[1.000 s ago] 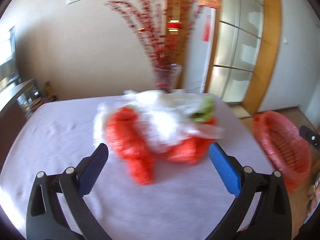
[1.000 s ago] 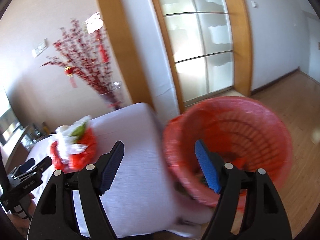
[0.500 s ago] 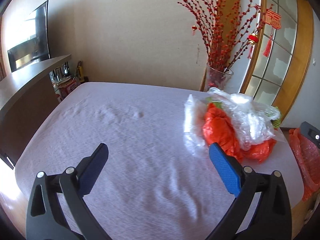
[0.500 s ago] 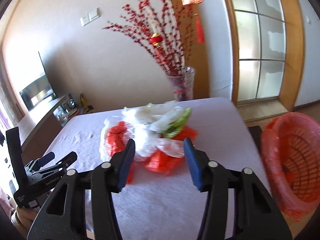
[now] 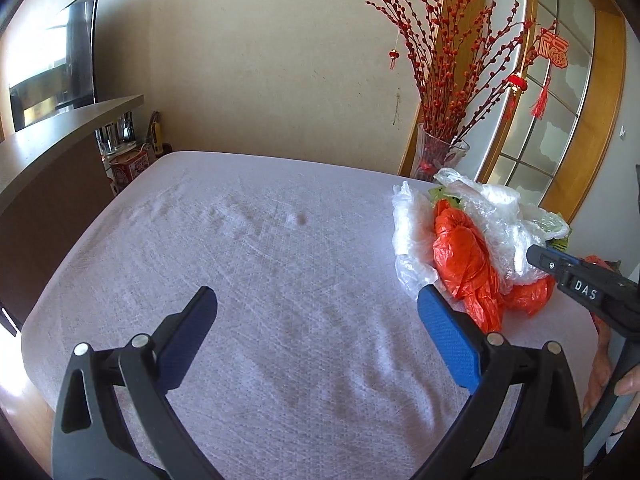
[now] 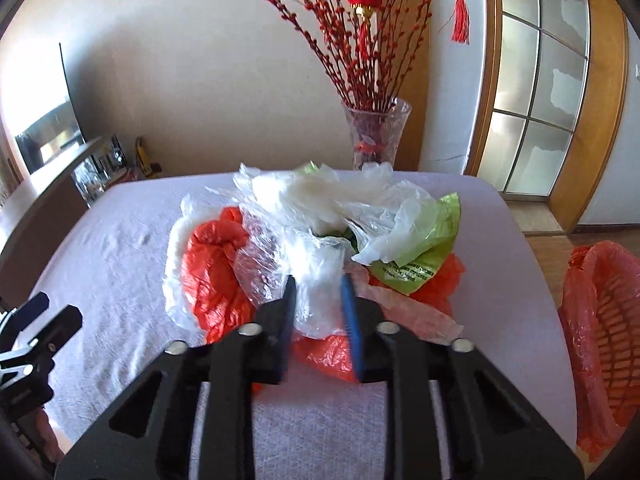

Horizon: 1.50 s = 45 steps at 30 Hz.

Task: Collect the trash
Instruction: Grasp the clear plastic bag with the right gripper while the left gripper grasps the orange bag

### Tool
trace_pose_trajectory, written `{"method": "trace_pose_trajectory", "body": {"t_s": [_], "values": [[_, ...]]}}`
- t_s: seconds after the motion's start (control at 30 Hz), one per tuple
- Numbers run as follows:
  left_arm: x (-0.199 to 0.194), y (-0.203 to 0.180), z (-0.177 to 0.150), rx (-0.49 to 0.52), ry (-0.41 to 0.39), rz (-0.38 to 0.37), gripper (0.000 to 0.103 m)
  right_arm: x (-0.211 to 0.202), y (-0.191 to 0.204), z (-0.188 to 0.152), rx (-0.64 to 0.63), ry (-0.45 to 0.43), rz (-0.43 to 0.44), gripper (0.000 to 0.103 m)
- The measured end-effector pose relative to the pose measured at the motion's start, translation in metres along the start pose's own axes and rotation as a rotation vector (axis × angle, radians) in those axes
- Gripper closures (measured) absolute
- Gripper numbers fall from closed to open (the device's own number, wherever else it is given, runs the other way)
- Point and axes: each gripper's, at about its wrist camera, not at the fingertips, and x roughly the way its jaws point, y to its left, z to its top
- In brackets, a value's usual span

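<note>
A heap of crumpled plastic bags [image 6: 320, 236], clear, white, orange and green, lies on the lilac-covered table [image 6: 120, 256]. My right gripper [image 6: 320, 300] has its jaws closed in on a clear plastic bag [image 6: 316, 284] at the heap's near side. The heap also shows at the right in the left wrist view [image 5: 472, 240], with the right gripper [image 5: 576, 280] reaching into it. My left gripper [image 5: 316, 312] is open and empty above the bare cloth, left of the heap. A red basket lined with a red bag [image 6: 604, 316] stands beside the table's right edge.
A glass vase of red berry branches [image 6: 376, 136] stands at the table's far edge behind the heap. A dark sideboard [image 5: 52, 160] with small items runs along the left. A glazed wooden door [image 6: 540, 80] is at the back right.
My right gripper has swung from the basket to the heap, moved in, and closed on the clear bag. My left gripper has drifted left, away from the heap, staying open.
</note>
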Motion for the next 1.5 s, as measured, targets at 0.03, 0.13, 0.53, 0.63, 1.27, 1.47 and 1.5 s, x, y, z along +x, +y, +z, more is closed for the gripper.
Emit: {"method": "trace_pose_trajectory", "body": {"t_s": [0.03,0.13,0.53,0.63,1.27,1.47,1.5], "values": [[0.001,-0.001,-0.001,0.001,0.004,-0.005,0.005,-0.001,0.001,-0.002,-0.005,0.002,-0.002,0.095],[0.005,-0.003,-0.002,-0.001,0.018,-0.021,0.008,-0.007,0.001,-0.005,-0.016,-0.005,0.007,0.099],[0.005,-0.040,-0.002,0.039,0.023,-0.116,0.012,-0.056,-0.025,-0.009,0.013,-0.075,0.099,0.100],[0.003,-0.048,-0.001,0.049,0.016,-0.126,0.012,-0.064,-0.028,-0.016,-0.010,-0.071,0.101,0.100],[-0.015,-0.092,0.006,0.085,-0.018,-0.189,0.014,-0.122,-0.075,-0.048,0.009,-0.103,0.056,0.101],[-0.016,-0.093,0.004,0.079,-0.016,-0.171,0.014,-0.117,-0.060,-0.060,-0.021,-0.071,0.105,0.101],[-0.017,-0.091,0.004,0.079,-0.018,-0.164,0.014,-0.117,-0.057,-0.060,-0.022,-0.074,0.118,0.101]]}}
